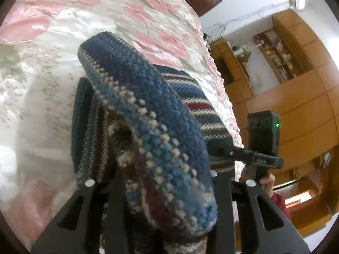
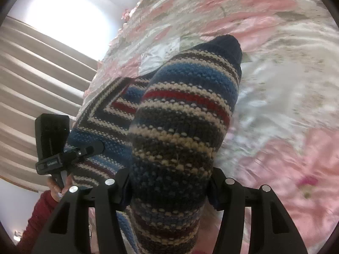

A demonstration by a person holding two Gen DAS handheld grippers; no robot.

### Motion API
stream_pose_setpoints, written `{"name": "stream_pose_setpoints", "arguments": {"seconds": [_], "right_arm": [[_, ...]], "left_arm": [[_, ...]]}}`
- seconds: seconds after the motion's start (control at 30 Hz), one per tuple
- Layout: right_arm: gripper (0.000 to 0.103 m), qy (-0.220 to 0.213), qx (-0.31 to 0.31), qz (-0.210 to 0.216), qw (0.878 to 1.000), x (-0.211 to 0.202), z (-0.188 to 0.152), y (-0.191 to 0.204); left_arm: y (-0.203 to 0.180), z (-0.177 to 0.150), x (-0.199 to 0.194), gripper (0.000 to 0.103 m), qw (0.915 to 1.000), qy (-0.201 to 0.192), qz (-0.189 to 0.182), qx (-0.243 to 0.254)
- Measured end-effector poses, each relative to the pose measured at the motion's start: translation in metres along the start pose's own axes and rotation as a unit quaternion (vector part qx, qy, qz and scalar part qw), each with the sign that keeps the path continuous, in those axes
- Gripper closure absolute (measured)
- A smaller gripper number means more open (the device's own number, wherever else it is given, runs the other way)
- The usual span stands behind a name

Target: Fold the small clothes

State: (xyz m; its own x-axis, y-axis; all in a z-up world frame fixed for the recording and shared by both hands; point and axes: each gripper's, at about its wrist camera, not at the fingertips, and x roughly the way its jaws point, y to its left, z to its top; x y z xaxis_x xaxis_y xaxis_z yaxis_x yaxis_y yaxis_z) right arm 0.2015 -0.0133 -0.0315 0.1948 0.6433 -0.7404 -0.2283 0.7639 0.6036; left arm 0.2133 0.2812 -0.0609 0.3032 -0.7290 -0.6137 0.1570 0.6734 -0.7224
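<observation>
the left gripper (image 1: 161, 192) is clenched on a fold of the knit (image 1: 148, 114), a small striped piece in blue, white, grey and red. from between the left fingers the bunched wool runs straight ahead and a little to the left, its long axis lying along the gripper's own line, and it ends in a rounded dark-blue tip out in front. to the right of that bundle, more of the knit spreads toward the right gripper (image 1: 228, 151), which shows in the left wrist view at the far right, its fingertip touching the cloth edge and a hand (image 1: 267, 183) on its handle below.

the right gripper (image 2: 169, 182) is likewise clamped on the knit (image 2: 184, 114). here the gathered cloth rises ahead of the fingers and leans slightly right, stripes crossing its long axis, with a navy tip at the far end. a second flap hangs off to the left, reaching the left gripper (image 2: 93, 148), whose tip presses into the wool; the hand (image 2: 56, 187) under it comes out of a red sleeve (image 2: 37, 216).

the knit seems lifted clear of the bedspread (image 2: 286, 84), a pink-flowered sheet lying beyond and to the right of the right gripper, though blur makes it hard to be sure. wooden cabinets (image 1: 296, 97) stand past the right gripper in the left view; a curtain (image 2: 31, 80) hangs to the left in the right view.
</observation>
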Motion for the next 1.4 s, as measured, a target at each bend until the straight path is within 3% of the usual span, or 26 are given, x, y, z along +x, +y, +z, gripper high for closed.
{"name": "stream_pose_setpoints", "arguments": {"seconds": [0.17, 0.33, 0.53, 0.57, 0.63, 0.77, 0.83, 0.9, 1.0, 1.07, 1.1, 1.17, 1.2, 1.4], "right_arm": [[0.047, 0.005, 0.002, -0.010, 1.000, -0.026, -0.021, -0.024], [0.047, 0.016, 0.014, -0.021, 1.000, -0.026, -0.042, -0.053], [0.046, 0.011, 0.024, -0.004, 1.000, -0.012, -0.050, -0.073], [0.046, 0.010, 0.024, -0.004, 1.000, -0.010, -0.049, -0.073], [0.046, 0.011, 0.022, -0.004, 1.000, -0.008, -0.048, -0.072], [0.045, 0.012, 0.021, -0.007, 1.000, -0.008, -0.049, -0.073], [0.045, 0.012, 0.021, -0.007, 1.000, -0.007, -0.048, -0.073], [0.044, 0.013, 0.021, -0.008, 1.000, -0.008, -0.049, -0.072], [0.043, 0.011, 0.021, -0.008, 1.000, -0.004, -0.048, -0.072], [0.043, 0.008, 0.021, -0.007, 1.000, -0.004, -0.049, -0.072], [0.043, 0.006, 0.021, -0.006, 1.000, -0.004, -0.049, -0.072], [0.043, 0.003, 0.020, -0.006, 1.000, -0.005, -0.050, -0.072], [0.043, 0.001, 0.015, -0.010, 1.000, -0.006, -0.050, -0.071], [0.044, -0.018, -0.005, -0.003, 1.000, -0.030, -0.049, -0.065]], "left_arm": [[-0.024, -0.024, 0.028, 0.075, 0.9998, 0.017, 0.004, 0.006], [-0.029, -0.047, 0.068, 0.071, 0.9974, 0.053, 0.046, 0.016], [-0.019, -0.045, 0.074, 0.047, 0.9926, 0.056, 0.106, 0.020], [-0.018, -0.042, 0.070, 0.038, 0.9920, 0.050, 0.113, 0.026], [-0.018, -0.038, 0.071, 0.036, 0.9907, 0.051, 0.122, 0.034], [0.005, -0.035, 0.078, 0.027, 0.9906, 0.082, 0.109, 0.017], [0.010, -0.037, 0.080, 0.025, 0.9907, 0.084, 0.107, 0.014], [0.017, -0.038, 0.085, 0.016, 0.9919, 0.088, 0.092, 0.008], [0.021, -0.037, 0.099, 0.014, 0.9930, 0.093, 0.074, -0.001], [0.018, -0.040, 0.104, 0.014, 0.9936, 0.095, 0.061, -0.009], [0.016, -0.041, 0.108, 0.023, 0.9936, 0.098, 0.056, -0.010], [0.013, -0.044, 0.113, 0.051, 0.9936, 0.106, 0.037, -0.014], [0.014, -0.046, 0.114, 0.059, 0.9940, 0.103, 0.024, -0.027], [-0.004, -0.062, 0.105, 0.068, 0.9968, 0.077, -0.006, -0.023]]}}
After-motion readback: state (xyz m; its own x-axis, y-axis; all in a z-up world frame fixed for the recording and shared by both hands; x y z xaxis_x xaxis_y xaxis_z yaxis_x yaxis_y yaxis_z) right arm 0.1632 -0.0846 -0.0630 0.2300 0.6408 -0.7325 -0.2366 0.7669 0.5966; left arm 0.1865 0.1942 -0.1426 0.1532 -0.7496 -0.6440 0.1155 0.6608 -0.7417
